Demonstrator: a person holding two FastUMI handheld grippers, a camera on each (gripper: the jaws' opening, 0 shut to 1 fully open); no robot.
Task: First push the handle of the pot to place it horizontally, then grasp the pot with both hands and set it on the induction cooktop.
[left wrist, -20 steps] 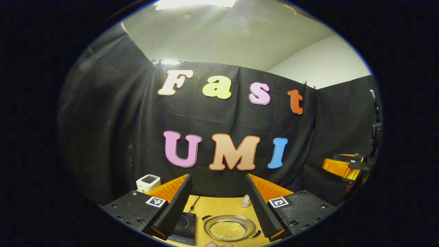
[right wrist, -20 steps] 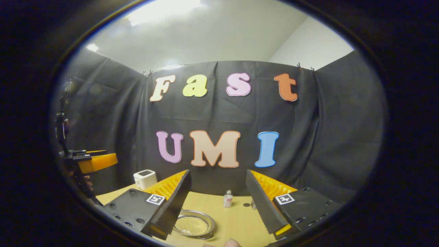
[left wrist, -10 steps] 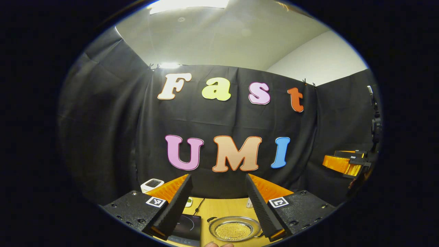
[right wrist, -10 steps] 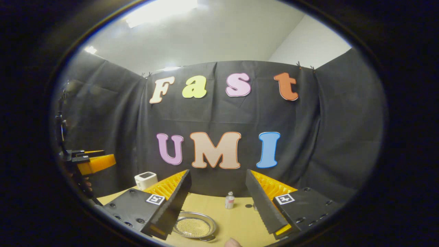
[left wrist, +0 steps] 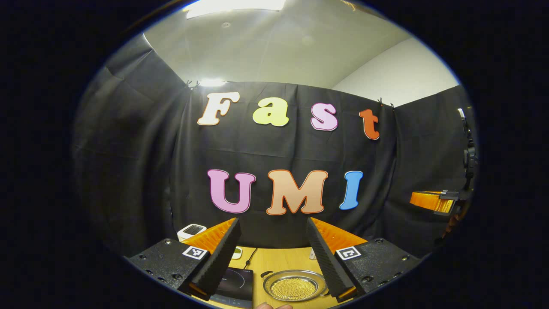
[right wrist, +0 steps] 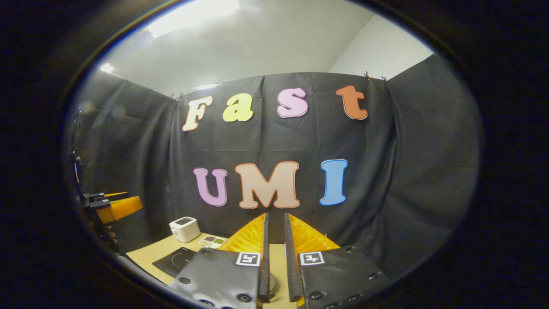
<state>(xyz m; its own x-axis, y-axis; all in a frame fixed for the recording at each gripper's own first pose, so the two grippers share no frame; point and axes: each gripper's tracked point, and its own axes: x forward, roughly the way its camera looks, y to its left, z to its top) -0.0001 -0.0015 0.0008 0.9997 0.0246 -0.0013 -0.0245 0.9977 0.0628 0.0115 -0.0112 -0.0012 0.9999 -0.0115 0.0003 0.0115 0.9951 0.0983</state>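
The pot (left wrist: 294, 286) is a shallow metal pan holding small golden beads, low in the left gripper view on the wooden table (left wrist: 283, 257). A dark handle (left wrist: 266, 273) sticks out at its upper left. The black induction cooktop (left wrist: 233, 281) lies just left of it. My left gripper (left wrist: 272, 221) hangs open above and in front of both, holding nothing. In the right gripper view my right gripper (right wrist: 276, 216) has its fingers drawn together to a narrow slit with nothing seen between them. The cooktop (right wrist: 173, 262) lies to its lower left.
A white box-shaped appliance (right wrist: 184, 228) and a small compartment dish (right wrist: 212, 241) stand at the back left of the table. The other gripper (right wrist: 113, 206) hovers at far left; the right one (left wrist: 433, 201) is at far right in the left gripper view. A fingertip (left wrist: 274, 306) shows at the bottom edge.
My right gripper has gone from wide open to shut, and its view has swung so the cooktop now shows. My left gripper stays open and has drifted only slightly.
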